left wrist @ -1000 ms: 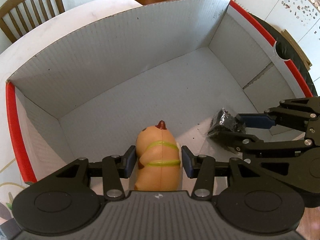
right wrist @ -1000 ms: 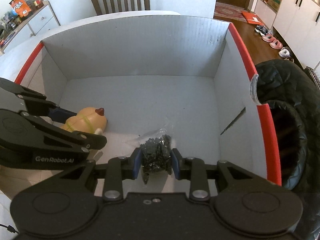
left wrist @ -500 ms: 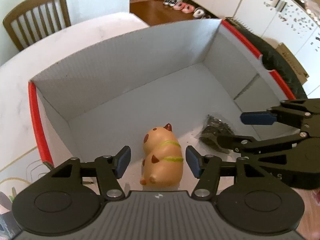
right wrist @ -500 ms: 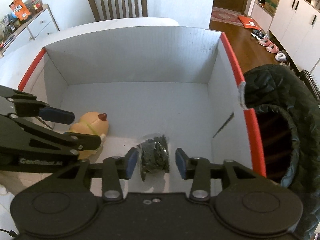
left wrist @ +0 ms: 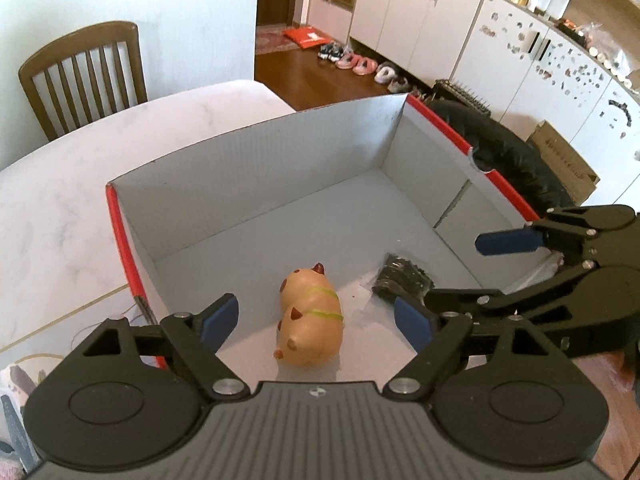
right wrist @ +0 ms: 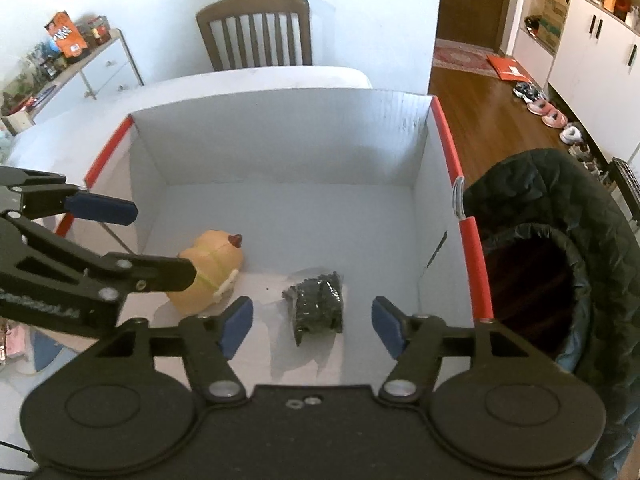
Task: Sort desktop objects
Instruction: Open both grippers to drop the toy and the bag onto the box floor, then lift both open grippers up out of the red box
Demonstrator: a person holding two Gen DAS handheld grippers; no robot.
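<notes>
An orange animal toy (left wrist: 310,316) with green bands lies on the floor of a grey cardboard box (left wrist: 256,172) with red rims. Beside it to the right lies a clear bag of small black parts (left wrist: 402,283). My left gripper (left wrist: 318,320) hovers above the toy, its jaws opening, pads apart from the toy. In the right wrist view my right gripper (right wrist: 312,324) hangs over the bag (right wrist: 318,306), jaws opening, touching nothing. The toy (right wrist: 212,268) sits left of the bag, partly hidden by the left gripper (right wrist: 156,242).
The box stands on a white marble table (left wrist: 60,184). A wooden chair (left wrist: 82,74) stands behind the table. A black quilted jacket (right wrist: 560,240) hangs close to the box's right wall (right wrist: 434,216). White cabinets and shoes are farther off on the right.
Both grippers let go of their objects and opened wide. The toy and the bag now lie on the box floor. Both grippers rose and drew back from the box.
</notes>
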